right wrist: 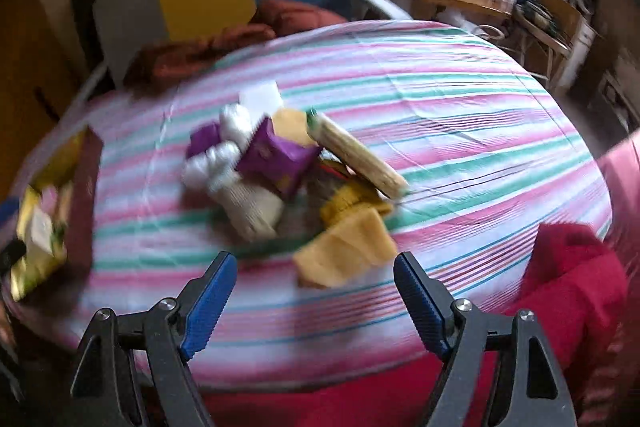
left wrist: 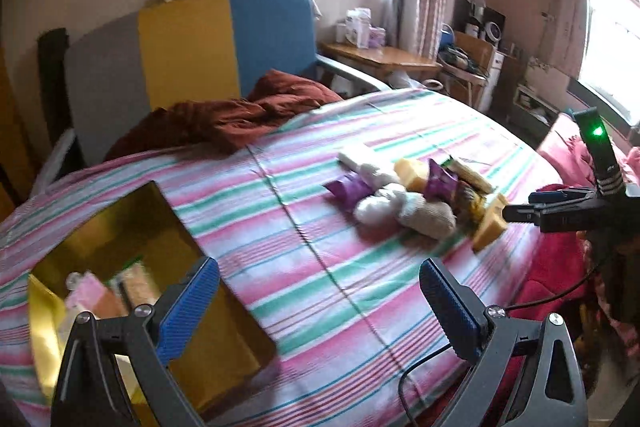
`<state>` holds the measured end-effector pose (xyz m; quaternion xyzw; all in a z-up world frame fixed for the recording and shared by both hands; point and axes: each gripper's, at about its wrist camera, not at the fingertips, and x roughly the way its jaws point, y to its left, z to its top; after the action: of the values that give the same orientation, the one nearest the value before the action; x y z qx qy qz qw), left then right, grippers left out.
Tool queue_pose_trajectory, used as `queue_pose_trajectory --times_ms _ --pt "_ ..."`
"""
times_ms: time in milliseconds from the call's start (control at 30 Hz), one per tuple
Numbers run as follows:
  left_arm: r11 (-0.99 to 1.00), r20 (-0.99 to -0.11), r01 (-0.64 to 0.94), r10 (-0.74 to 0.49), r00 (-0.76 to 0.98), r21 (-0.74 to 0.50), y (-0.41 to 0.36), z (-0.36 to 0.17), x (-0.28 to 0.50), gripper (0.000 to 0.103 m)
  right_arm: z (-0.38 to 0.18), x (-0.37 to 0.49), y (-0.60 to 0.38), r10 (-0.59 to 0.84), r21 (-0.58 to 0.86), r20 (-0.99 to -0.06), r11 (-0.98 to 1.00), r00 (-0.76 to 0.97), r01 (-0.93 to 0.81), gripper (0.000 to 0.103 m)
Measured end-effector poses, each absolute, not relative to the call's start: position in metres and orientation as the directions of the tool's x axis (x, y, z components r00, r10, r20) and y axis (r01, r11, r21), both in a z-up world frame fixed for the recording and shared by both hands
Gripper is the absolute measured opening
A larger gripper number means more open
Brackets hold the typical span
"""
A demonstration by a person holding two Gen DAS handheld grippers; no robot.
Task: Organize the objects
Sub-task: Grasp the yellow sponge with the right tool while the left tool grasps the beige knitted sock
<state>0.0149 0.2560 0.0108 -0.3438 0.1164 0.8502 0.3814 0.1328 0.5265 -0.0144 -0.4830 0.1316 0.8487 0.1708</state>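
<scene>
A pile of small items [left wrist: 412, 191] lies on the striped bed: purple packets [right wrist: 276, 155], white and beige sock bundles [right wrist: 256, 207], yellow sponge pieces [right wrist: 348, 247] and a long biscuit pack [right wrist: 360, 159]. An open gold box [left wrist: 132, 227] sits at the left of the bed with a pink item and some packets inside. My left gripper [left wrist: 320, 291] stands open above the bed between the box and the pile, holding nothing. My right gripper [right wrist: 312, 291] is open just short of the nearest yellow sponge; in the left wrist view its tips [left wrist: 510, 213] are beside that sponge [left wrist: 490, 227].
A dark red blanket [left wrist: 224, 119] is bunched at the head of the bed, before a grey, yellow and blue headboard [left wrist: 188, 43]. Red fabric [right wrist: 572, 275] hangs at the bed's right edge. A wooden table [left wrist: 380, 59] and cluttered shelves stand beyond. A black cable [left wrist: 424, 367] trails near the left gripper.
</scene>
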Motion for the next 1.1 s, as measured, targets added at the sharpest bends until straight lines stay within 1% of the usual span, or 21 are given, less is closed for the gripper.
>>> queue_pose_trajectory --times_ms 200,567,633,667,700,733,867,933,1100 --pt "-0.646 -0.713 -0.754 0.584 -0.388 -0.119 0.281 -0.002 0.013 0.101 -0.033 0.114 0.540 0.132 0.000 -0.915 -0.945 -0.380 -0.328 0.082" --pt "-0.624 -0.761 -0.762 0.576 -0.298 -0.174 0.305 -0.022 0.002 0.101 -0.055 0.088 0.541 0.105 -0.062 -0.961 -0.983 -0.254 -0.172 0.082" --pt "-0.620 -0.767 -0.762 0.577 -0.281 -0.188 0.311 -0.026 0.000 0.101 -0.058 0.087 0.541 0.114 -0.074 -0.964 -0.983 -0.241 -0.170 0.080" --pt "-0.617 -0.768 -0.763 0.579 -0.274 -0.193 0.314 -0.027 -0.001 0.101 -0.060 0.087 0.541 0.117 -0.079 -0.966 -0.982 -0.230 -0.169 0.072" --pt "-0.615 -0.770 -0.764 0.579 -0.269 -0.195 0.317 -0.028 -0.001 0.101 -0.061 0.087 0.541 0.127 -0.089 -0.966 -0.981 -0.225 -0.171 0.068" --pt "-0.612 -0.772 -0.766 0.579 -0.263 -0.198 0.320 -0.030 -0.001 0.100 -0.061 0.087 0.542 0.126 -0.085 -0.965 -0.980 -0.229 -0.178 0.067" --pt "-0.588 -0.775 -0.779 0.589 -0.228 -0.218 0.333 -0.034 -0.002 0.097 -0.053 0.096 0.541 0.142 -0.099 -0.960 -0.978 -0.243 -0.181 0.065" --pt "-0.575 -0.778 -0.785 0.593 -0.207 -0.230 0.342 -0.037 -0.002 0.094 -0.046 0.106 0.540 0.132 -0.081 -0.955 -0.978 -0.266 -0.195 0.065" --pt "-0.548 -0.791 -0.790 0.597 -0.138 -0.276 0.371 -0.051 -0.004 0.092 -0.038 0.129 0.537 0.106 -0.024 -0.941 -0.969 -0.323 -0.246 0.065"
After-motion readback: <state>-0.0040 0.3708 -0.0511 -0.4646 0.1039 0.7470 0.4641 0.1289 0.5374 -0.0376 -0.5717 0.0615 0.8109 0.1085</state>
